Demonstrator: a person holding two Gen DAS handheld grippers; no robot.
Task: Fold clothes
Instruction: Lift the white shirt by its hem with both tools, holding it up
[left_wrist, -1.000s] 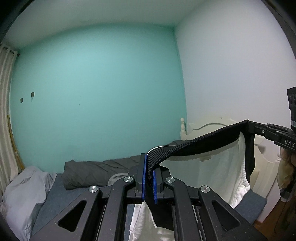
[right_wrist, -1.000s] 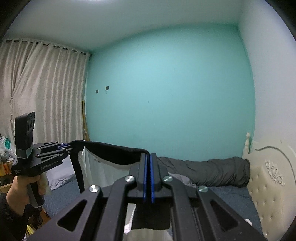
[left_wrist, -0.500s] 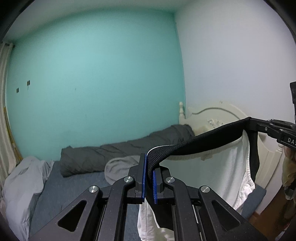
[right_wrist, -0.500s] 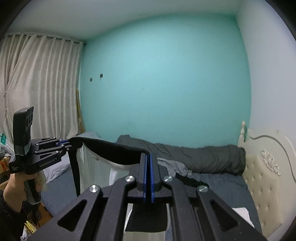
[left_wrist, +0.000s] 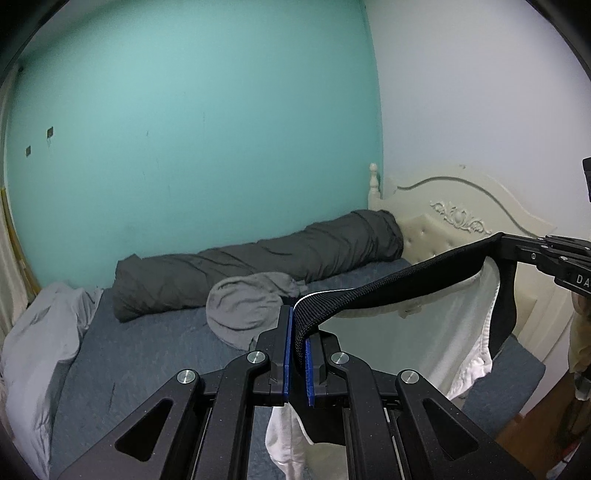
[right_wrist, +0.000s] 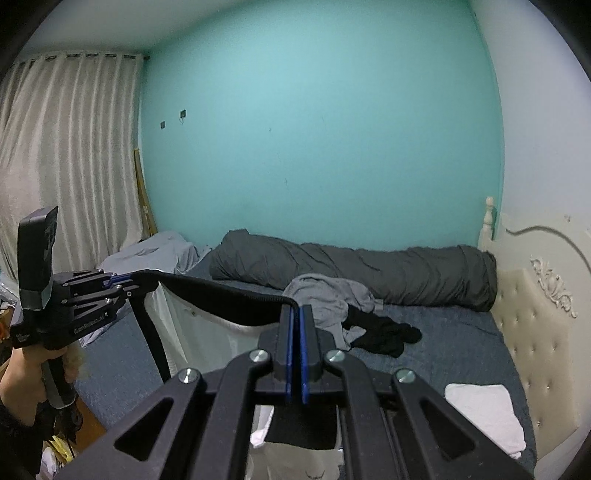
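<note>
We held the white garment (left_wrist: 443, 343) stretched above the bed (left_wrist: 155, 350) by its black waistband (left_wrist: 388, 291). Our left gripper (left_wrist: 298, 332) and right gripper (right_wrist: 296, 321) each stayed clamped on one end.

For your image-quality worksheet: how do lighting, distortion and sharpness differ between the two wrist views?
Left wrist view: dim, even light, black corners, wall edges bowed by the fisheye, waistband weave sharp. Right wrist view: same curvature bending the curtain, slightly brighter ceiling, soft shadows, no glare.
</note>
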